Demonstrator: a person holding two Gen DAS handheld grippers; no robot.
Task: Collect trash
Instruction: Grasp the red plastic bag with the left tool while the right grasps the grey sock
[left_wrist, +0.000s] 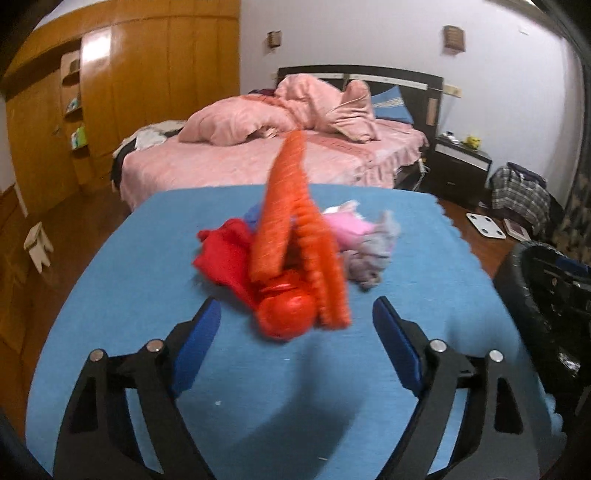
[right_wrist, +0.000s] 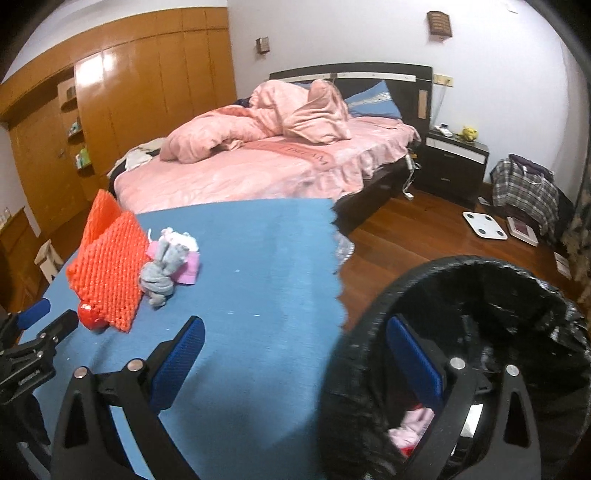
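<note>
Left wrist view has the orange foam net (left_wrist: 295, 225) standing on the blue mat (left_wrist: 147, 295), long axis tipped toward the bed (left_wrist: 258, 162), just beyond the wide-open, empty left gripper (left_wrist: 295, 325).

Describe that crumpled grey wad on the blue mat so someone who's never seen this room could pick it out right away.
Start at the blue mat spread in front of the pink bed. A small trash pile sits on it, topped by orange foam netting. The crumpled grey wad lies at the pile's edge nearest the black-lined bin, touching pink paper; it is the pile's only grey piece.
</note>
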